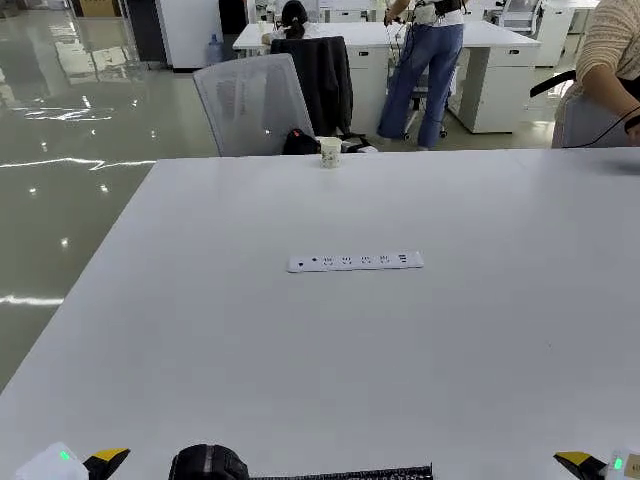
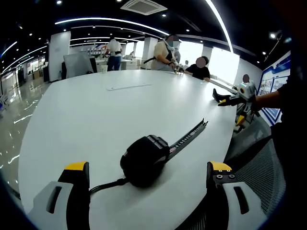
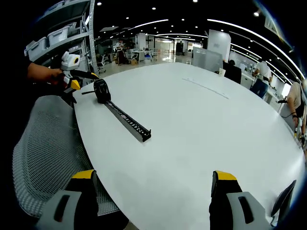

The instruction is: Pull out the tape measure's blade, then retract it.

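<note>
While table (image 1: 300, 350) carried tape measure (image 2: 144, 165) at near edge, blade (image 3: 127, 122) lying drawn out flat, pull-out looked done; retraction next. Left gripper (image 2: 147, 168) just behind case, fingers (image 2: 76, 191) spread, holding nothing. Right gripper (image 3: 153, 178) likewise released, well apart from blade tip. Next move probably needed grip on case.

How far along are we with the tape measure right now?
Pull-out looks done: the black tape measure case lies on the white table with its dark blade extended. Nothing is in hand: the left gripper and right gripper both have open fingers, gripping nothing. Retracting the blade is left.
</note>
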A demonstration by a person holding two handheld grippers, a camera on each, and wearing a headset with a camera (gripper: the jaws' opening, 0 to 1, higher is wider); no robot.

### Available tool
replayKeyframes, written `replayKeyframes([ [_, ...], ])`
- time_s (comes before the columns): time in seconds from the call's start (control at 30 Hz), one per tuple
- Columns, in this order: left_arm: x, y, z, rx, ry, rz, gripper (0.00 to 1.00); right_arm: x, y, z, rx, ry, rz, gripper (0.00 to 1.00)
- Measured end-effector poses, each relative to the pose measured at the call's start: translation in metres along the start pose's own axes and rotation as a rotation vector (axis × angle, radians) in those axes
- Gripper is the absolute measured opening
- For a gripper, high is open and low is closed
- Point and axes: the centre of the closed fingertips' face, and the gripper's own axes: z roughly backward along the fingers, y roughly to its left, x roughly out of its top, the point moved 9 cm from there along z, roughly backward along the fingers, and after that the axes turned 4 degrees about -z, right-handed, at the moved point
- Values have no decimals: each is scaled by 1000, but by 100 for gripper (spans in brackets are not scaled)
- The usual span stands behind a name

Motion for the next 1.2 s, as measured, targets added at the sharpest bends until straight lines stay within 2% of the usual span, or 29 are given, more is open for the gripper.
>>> replayKeyframes([
  [0.07, -2, -1, -2, 14, 48, -24, 99, 2, -1, 0, 4, 5, 7, 99],
  [0.1, -2, -3, -3, 18, 59, -14, 99, 4, -1, 0, 8, 8, 11, 99],
  [0.17, -1, -4, -5, 16, 38, -2, 99, 6, -2, -1, 14, 10, 17, 99],
  [0.23, -2, -4, -5, 20, 48, 11, 99, 9, -2, -1, 21, 10, 25, 99],
  [0.6, 5, -16, -11, 30, 44, 34, 99, 22, -5, -7, 58, 41, 78, 99],
  [0.83, 8, -18, -18, 76, 59, 45, 99, 32, -8, -9, 75, 51, 119, 99],
  [0.93, 10, -18, -20, 81, 47, 78, 99, 36, -10, -10, 77, 54, 134, 99],
  [1.2, 14, -19, -24, 107, 21, 94, 99, 45, -9, -15, 91, 80, 178, 99],
])
